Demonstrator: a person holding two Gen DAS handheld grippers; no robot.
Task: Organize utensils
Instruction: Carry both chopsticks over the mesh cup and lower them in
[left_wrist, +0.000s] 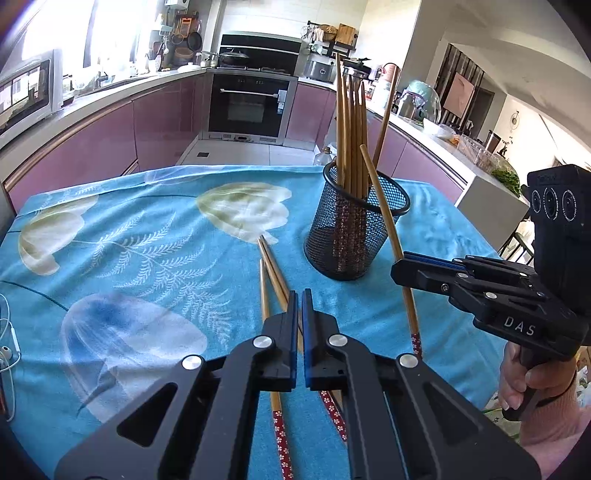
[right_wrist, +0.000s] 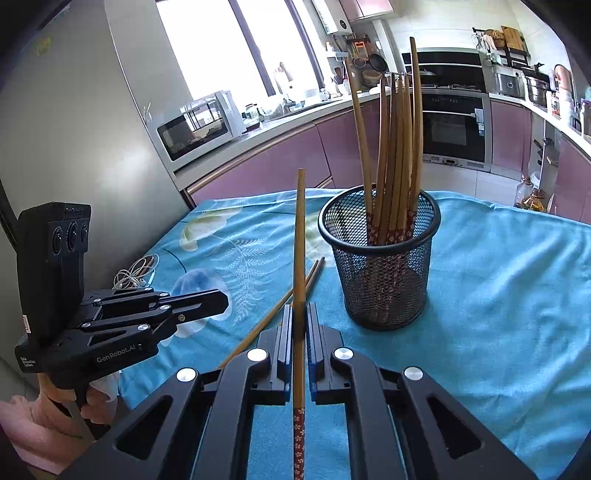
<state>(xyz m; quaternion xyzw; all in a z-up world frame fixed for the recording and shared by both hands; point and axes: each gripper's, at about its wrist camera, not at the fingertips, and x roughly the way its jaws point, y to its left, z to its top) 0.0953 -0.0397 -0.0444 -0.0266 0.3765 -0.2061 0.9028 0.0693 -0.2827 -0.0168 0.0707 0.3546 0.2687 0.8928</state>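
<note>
A black mesh cup (left_wrist: 356, 229) (right_wrist: 382, 262) stands on the blue floral tablecloth (left_wrist: 129, 229) and holds several wooden chopsticks with red patterned ends. My right gripper (right_wrist: 299, 314) (left_wrist: 400, 267) is shut on one chopstick (right_wrist: 299, 240) (left_wrist: 388, 225), held tilted in the air just in front of the cup. My left gripper (left_wrist: 300, 301) (right_wrist: 221, 304) is shut and empty, hovering low over two loose chopsticks (left_wrist: 271, 269) (right_wrist: 291, 299) that lie on the cloth.
White earphones (left_wrist: 9, 350) (right_wrist: 135, 275) lie at the table's left edge. Pink kitchen cabinets, an oven (left_wrist: 251, 105) and a microwave (right_wrist: 195, 123) stand beyond the table. A bottle (right_wrist: 532, 194) stands on the floor.
</note>
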